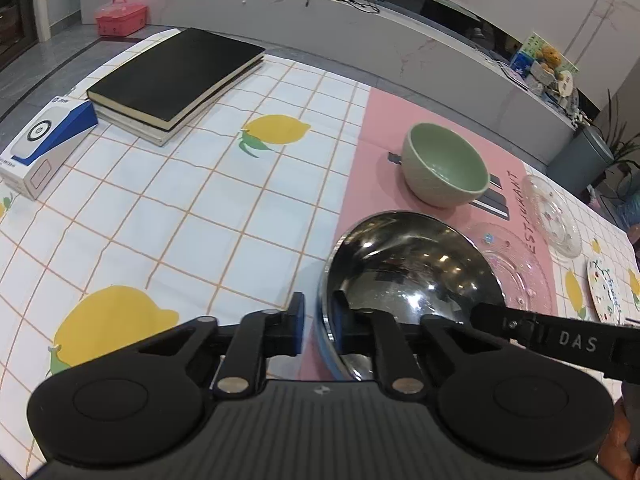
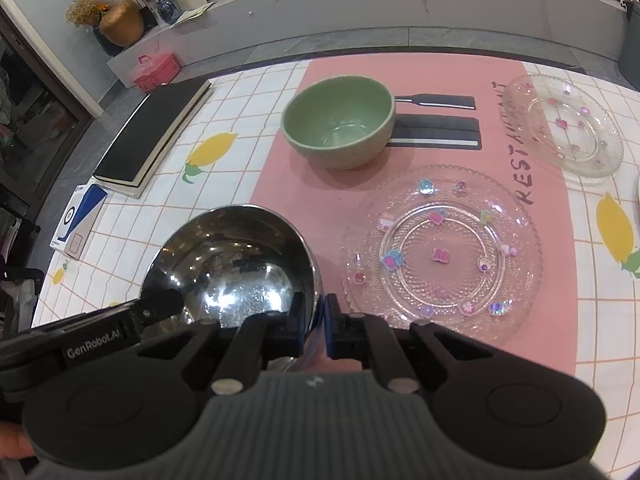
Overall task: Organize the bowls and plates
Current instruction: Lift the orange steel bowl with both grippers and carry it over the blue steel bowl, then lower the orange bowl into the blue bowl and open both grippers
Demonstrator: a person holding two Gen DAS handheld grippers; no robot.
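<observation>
Fingers: we pinch the steel bowl [image 1: 408, 268] from both sides, left gripper [image 1: 319, 322] and right gripper [image 2: 314, 326] each clamped tight on its rim.
Bowl's position: between our grippers, at the pink mat's [image 2: 440, 76] near edge on the counter [image 1: 200, 208].
Neighbours: green bowl [image 2: 340, 124] behind; glass plate [image 2: 440, 252] just beside.
</observation>
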